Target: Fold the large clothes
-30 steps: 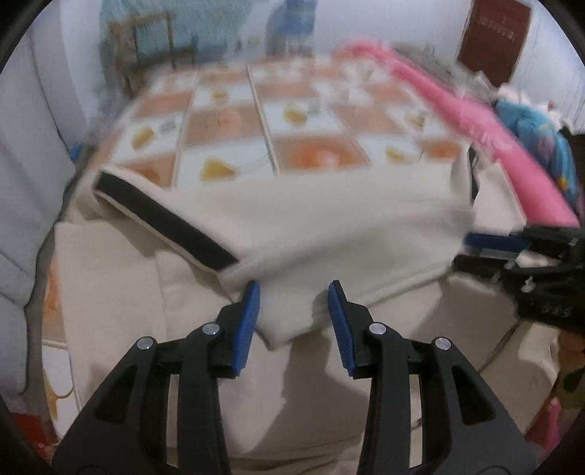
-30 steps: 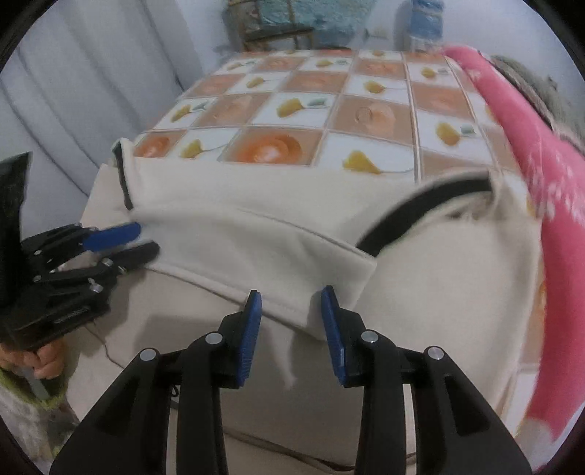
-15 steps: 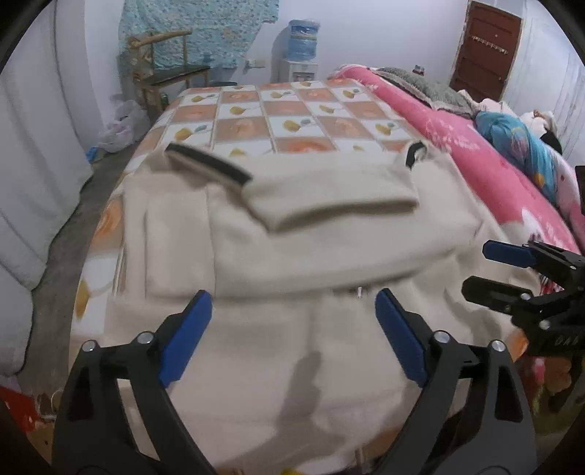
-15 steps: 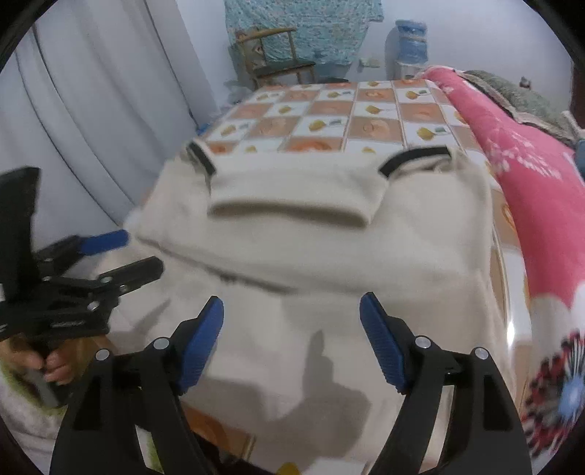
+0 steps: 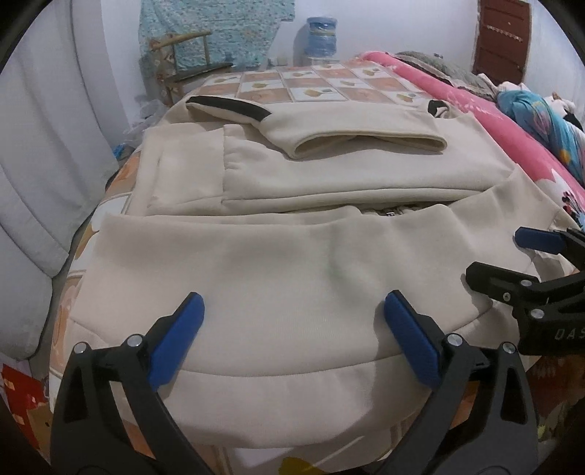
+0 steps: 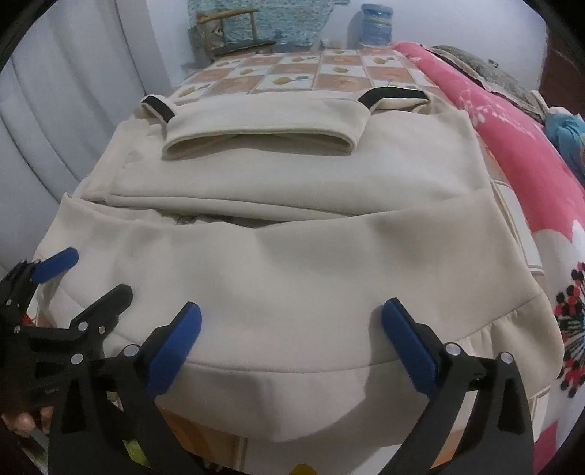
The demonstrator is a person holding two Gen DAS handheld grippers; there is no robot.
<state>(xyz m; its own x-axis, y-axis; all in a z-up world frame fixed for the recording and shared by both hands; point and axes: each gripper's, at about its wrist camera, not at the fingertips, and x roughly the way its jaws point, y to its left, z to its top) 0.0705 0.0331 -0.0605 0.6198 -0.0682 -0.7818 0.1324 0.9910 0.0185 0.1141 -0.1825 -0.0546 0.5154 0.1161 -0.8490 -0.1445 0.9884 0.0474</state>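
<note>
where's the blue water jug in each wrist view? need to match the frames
Left wrist: the water jug stands at top centre, against the back wall, just right of the wooden chair.
Right wrist: the water jug sits at the top, right of centre, partly cut by the picture edge.
Shared landmark: the folded cream sleeve with black cuffs lying across the garment, below the jug in both.

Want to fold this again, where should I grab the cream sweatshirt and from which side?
Probably the near hem band of the cream sweatshirt, one corner per gripper, coming from the bed's near edge. That band hangs free over the edge, both sleeves already lie folded on top, and both grippers' jaws are opening, nothing between them.
</note>
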